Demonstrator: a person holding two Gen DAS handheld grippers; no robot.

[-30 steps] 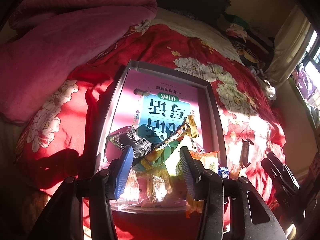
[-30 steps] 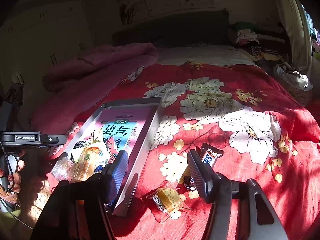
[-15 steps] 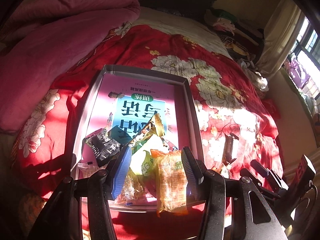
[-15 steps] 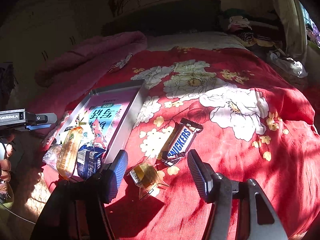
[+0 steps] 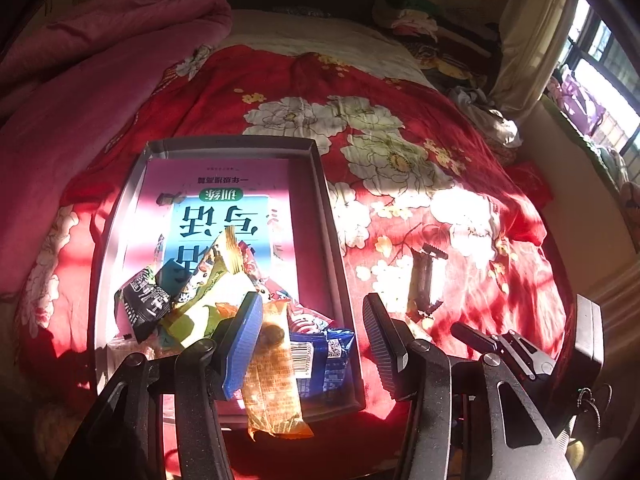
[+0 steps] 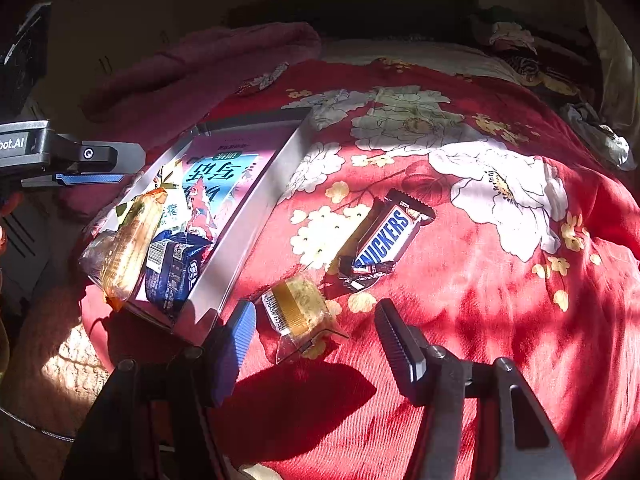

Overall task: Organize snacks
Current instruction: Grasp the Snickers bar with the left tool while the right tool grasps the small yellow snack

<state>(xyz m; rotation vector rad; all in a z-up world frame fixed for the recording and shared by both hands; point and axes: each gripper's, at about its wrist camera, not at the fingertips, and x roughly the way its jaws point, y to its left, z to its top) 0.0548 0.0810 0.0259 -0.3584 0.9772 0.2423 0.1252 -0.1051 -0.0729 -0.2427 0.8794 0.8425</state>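
Note:
A grey tray [image 5: 320,184] [image 6: 260,200] with a printed booklet lies on the red floral bedspread and holds several snack packets at its near end. An orange cake packet [image 5: 272,376] [image 6: 128,248] overhangs the near rim beside a blue packet [image 5: 324,360] [image 6: 172,268]. My left gripper [image 5: 312,344] is open and empty above the tray's near right corner. My right gripper [image 6: 316,344] is open, just short of a small clear-wrapped cake [image 6: 298,308]. A Snickers bar [image 6: 384,240] [image 5: 426,280] lies beyond it.
A pink quilt [image 5: 80,100] is heaped at the left of the bed. Clothes [image 5: 440,40] are piled at the headboard, and a curtain and window [image 5: 580,60] are at the right. The bed edge drops off at the left in the right wrist view [image 6: 60,360].
The left gripper drew back and to the right from the snack pile, leaving the orange packet on the tray's near rim. The right gripper moved forward and right, closer to the small cake and the Snickers.

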